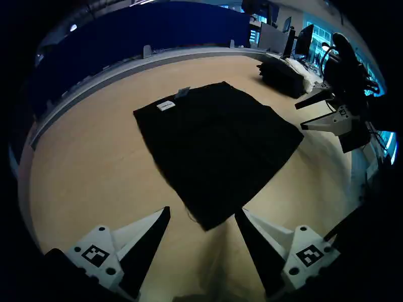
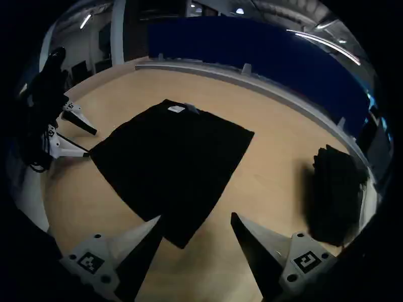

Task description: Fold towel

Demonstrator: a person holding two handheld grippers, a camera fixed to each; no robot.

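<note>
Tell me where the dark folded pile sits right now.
In the right gripper view the pile sits on the table at right, apart from the flat towel; in the left gripper view it is at upper right, beyond the right gripper.

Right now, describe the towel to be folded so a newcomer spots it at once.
Look at the light-wood table in front of the blue partition. In its middle lies the black towel, spread flat. Unlike the pile of folded dark cloths near the table's edge, it is laid out and bears a white label at its far edge.
</note>
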